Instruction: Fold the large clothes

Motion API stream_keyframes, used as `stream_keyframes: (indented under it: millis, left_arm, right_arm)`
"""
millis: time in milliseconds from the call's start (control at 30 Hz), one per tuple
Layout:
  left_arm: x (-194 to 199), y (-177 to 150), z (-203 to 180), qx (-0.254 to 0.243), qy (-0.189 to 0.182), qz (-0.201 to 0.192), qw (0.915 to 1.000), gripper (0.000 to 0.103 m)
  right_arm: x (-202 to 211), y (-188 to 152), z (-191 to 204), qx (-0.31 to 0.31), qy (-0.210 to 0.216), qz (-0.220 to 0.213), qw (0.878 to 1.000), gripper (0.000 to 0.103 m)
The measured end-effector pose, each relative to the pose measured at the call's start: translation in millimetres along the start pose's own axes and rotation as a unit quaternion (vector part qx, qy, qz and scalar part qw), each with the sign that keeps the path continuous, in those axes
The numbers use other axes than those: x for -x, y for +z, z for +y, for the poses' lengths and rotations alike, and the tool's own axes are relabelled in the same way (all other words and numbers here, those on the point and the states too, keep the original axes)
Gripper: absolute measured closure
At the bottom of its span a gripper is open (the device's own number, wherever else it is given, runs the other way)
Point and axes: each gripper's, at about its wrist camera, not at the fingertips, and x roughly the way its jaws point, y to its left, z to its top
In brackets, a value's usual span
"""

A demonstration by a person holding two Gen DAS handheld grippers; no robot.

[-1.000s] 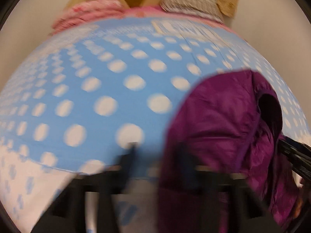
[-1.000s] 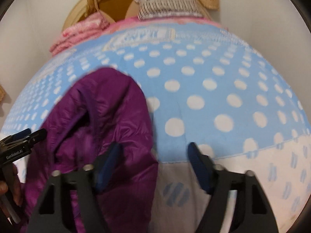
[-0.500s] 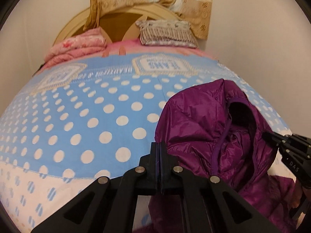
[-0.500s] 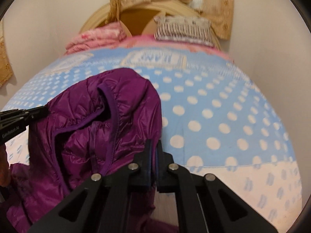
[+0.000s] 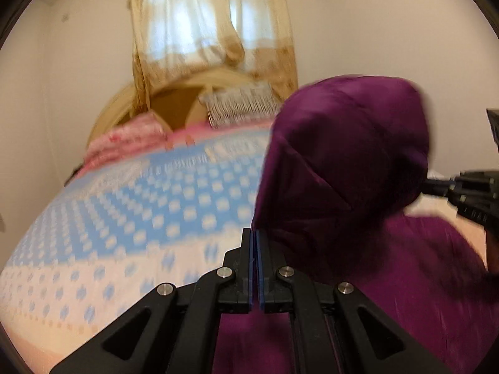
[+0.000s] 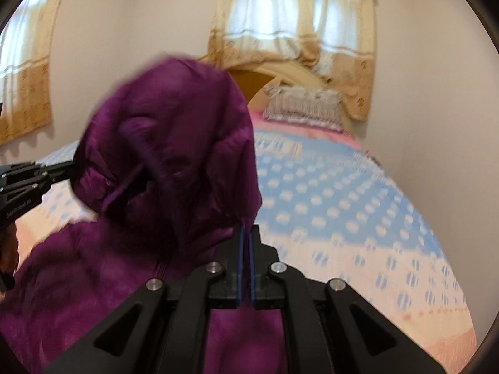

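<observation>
Purple jacket [image 5: 343, 162] is held lifted above the dotted bedspread [image 5: 156, 205], pinched by left gripper [image 5: 256, 237] at six o'clock and right gripper [image 6: 245, 233]; thin slippery fabric could be pulled free if jerked

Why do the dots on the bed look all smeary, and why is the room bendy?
Left wrist view: the bedspread dots and purple jacket are smeared by motion blur, while the left gripper stays sharp. Right wrist view: same blur; the fisheye lens curves the walls, and the curtained window glows overbright.
</observation>
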Motion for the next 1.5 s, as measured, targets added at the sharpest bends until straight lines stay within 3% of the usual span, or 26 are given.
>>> stream_keyframes:
  millis: [133,200,233,267,300,333,433,600,700,733,767,800,833,933,1100,1267,1367,1400,1500]
  left_arm:
    - [20.4,-33.1,7.2,0.014,-0.004,0.032,0.9994,0.101]
    - [22.6,-41.3,10.7,0.026,-0.005,0.053,0.9983,0.096]
    - [20.3,-42.9,13.1,0.039,-0.001,0.063,0.9973,0.080]
    - [19.5,-43.3,15.3,0.053,0.003,0.071,0.9960,0.045]
    - [22.0,-44.7,16.0,0.067,0.008,0.076,0.9948,0.028]
    - [25.7,-43.4,17.1,0.088,0.015,0.068,0.9937,0.011]
    - [35.9,-32.8,14.2,0.137,-0.012,0.045,0.9895,0.009]
    - [8.9,-22.2,1.8,0.190,-0.065,0.098,0.9747,0.009]
    - [-16.9,-36.1,-18.7,0.176,-0.064,0.149,0.9709,0.010]
    - [-20.0,-39.4,-24.5,0.170,-0.068,0.151,0.9715,0.029]
    - [-23.1,-42.5,-30.4,0.162,-0.084,0.156,0.9708,0.064]
    - [-26.1,-44.3,-35.9,0.155,-0.100,0.168,0.9684,0.077]
    - [-24.9,-44.7,-38.2,0.152,-0.102,0.172,0.9680,0.081]
    - [-1.1,-34.7,-42.2,0.130,-0.099,0.139,0.9767,0.082]
    - [32.1,-29.9,-39.8,0.112,-0.106,0.117,0.9811,0.082]
    - [10.1,-64.9,-52.4,0.081,-0.077,0.154,0.9817,0.081]
    - [8.4,-70.6,-52.8,0.083,-0.071,0.154,0.9820,0.080]
    - [9.5,-69.1,-53.7,0.080,-0.068,0.157,0.9821,0.079]
    - [20.9,-55.8,-54.9,0.065,-0.047,0.151,0.9852,0.061]
  right_arm:
    - [25.1,-30.2,-5.9,-0.014,0.020,0.032,0.999,0.098]
    - [33.7,-40.7,-11.9,-0.022,0.036,0.056,0.998,0.089]
    - [36.3,-42.7,-14.0,-0.028,0.039,0.063,0.997,0.081]
    - [38.0,-42.7,-17.1,-0.043,0.046,0.074,0.995,0.057]
    - [38.2,-40.6,-20.5,-0.058,0.049,0.076,0.994,0.034]
    - [41.8,-40.1,-21.9,-0.075,0.056,0.074,0.993,0.030]
    - [46.0,-29.1,-16.7,-0.117,0.079,0.079,0.987,0.030]
    - [26.0,-27.1,-0.1,-0.166,0.109,0.108,0.974,0.030]
    - [3.3,-42.1,3.8,-0.216,0.127,0.149,0.957,0.031]
    - [-4.4,-47.4,4.7,-0.226,0.134,0.164,0.951,0.036]
    - [-12.5,-52.0,7.6,-0.231,0.145,0.181,0.945,0.060]
    - [-16.9,-55.2,12.8,-0.226,0.146,0.191,0.944,0.090]
    - [-13.7,-54.9,17.5,-0.217,0.138,0.186,0.948,0.091]
    - [5.6,-46.6,26.9,-0.194,0.138,0.167,0.957,0.094]
    - [45.7,-42.4,32.8,-0.167,0.135,0.136,0.967,0.095]
    - [19.7,-80.4,36.6,-0.169,0.114,0.190,0.960,0.095]
    - [10.6,-92.3,36.5,-0.176,0.112,0.208,0.956,0.095]
    - [12.4,-92.7,37.1,-0.172,0.111,0.209,0.956,0.095]
    - [18.9,-88.2,36.5,-0.154,0.110,0.212,0.959,0.091]
